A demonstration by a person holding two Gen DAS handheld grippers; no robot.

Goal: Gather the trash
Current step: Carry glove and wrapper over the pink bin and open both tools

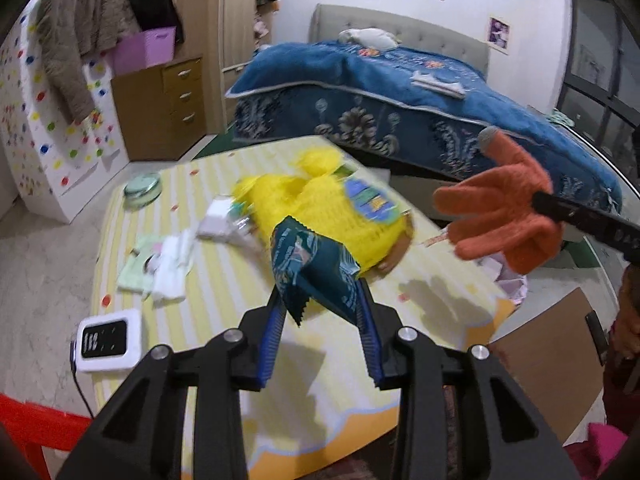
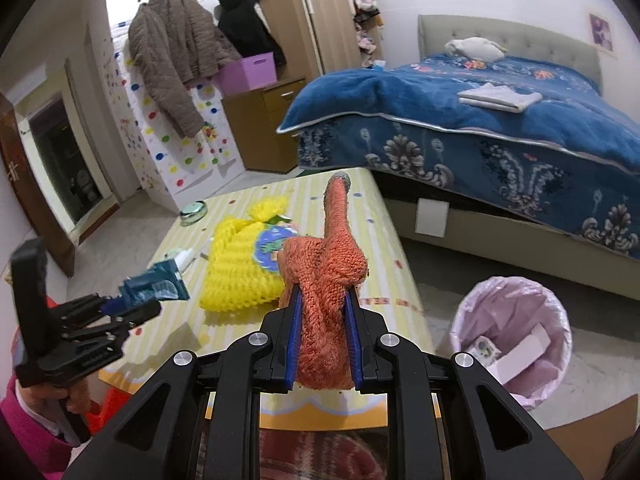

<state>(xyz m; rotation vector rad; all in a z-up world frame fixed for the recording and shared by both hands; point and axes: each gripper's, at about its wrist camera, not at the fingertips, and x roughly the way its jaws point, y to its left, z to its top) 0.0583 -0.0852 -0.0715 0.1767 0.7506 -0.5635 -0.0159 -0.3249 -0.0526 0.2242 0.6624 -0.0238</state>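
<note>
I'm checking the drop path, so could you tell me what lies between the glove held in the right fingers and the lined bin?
Nothing: in the right wrist view, only the table's edge and bare floor separate the orange glove from the bin.

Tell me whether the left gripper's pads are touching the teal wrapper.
Touching. In the left wrist view the blue pads of the left gripper press both sides of the teal wrapper, which hangs clear above the striped table.
</note>
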